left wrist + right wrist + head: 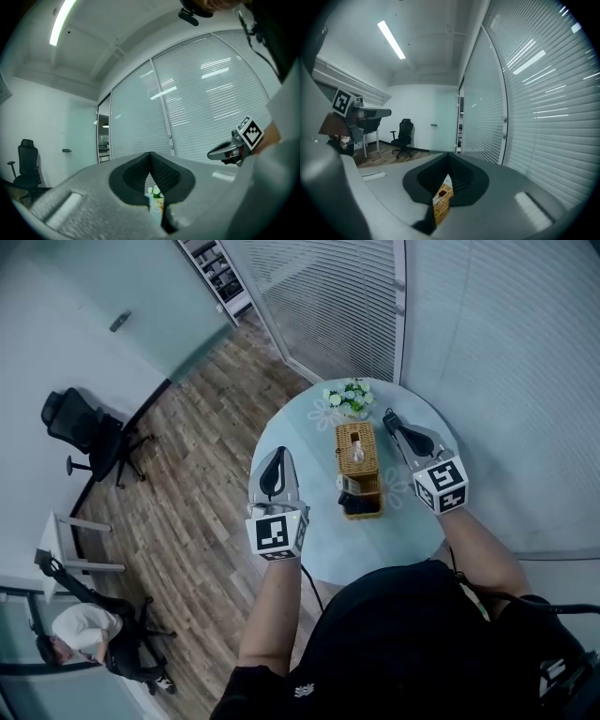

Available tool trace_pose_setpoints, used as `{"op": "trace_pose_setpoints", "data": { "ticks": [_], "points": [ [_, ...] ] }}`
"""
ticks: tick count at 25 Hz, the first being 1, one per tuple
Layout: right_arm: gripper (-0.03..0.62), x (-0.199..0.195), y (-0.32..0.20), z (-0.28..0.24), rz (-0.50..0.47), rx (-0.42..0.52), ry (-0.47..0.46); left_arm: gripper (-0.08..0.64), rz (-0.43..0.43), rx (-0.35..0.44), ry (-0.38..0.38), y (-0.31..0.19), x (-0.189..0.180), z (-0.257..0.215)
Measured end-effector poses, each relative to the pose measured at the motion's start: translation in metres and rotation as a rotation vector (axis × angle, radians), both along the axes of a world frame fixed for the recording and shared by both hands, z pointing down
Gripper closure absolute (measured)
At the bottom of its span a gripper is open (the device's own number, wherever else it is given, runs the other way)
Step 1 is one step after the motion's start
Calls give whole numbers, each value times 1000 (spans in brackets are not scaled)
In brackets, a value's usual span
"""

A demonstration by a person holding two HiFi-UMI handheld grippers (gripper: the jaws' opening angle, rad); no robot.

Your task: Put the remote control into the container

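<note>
With our left gripper [280,454] and right gripper [389,416] shut and empty beside the rectangular wicker basket [341,448], a careless swing could have tipped out its black remote control [361,505].

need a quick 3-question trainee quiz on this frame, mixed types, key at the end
1. True or false: the right gripper has its fingers spread wide.
2. What stands at the far edge of the table, beyond the wicker container? A) flowers B) a mug C) a laptop
3. Short answer: in the head view, which gripper is nearer the flowers?

Key: 1 false, the fingers are shut with nothing held. 2 A. 3 the right gripper.
</note>
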State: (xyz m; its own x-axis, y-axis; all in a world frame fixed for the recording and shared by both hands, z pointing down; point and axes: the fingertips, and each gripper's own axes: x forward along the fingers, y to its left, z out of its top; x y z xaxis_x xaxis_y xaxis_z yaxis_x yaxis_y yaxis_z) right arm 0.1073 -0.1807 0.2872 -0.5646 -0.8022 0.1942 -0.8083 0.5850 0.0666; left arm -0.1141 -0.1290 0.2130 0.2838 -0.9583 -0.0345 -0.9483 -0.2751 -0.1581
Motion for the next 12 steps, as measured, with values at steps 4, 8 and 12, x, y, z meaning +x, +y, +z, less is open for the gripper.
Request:
{"op": "trace_pose_setpoints", "data": {
  "ticks": [4, 8, 12],
  "points": [
    [591, -1, 0, -2, -1, 2, 0, 560, 1, 0, 6, 0, 1, -2],
    [591, 0, 0, -3, -2, 4, 3, 560, 4, 1, 1, 1, 3, -2],
    [591, 1, 0, -7, 6, 12, 0, 560, 15, 16, -30, 1, 6, -5]
  ]
}}
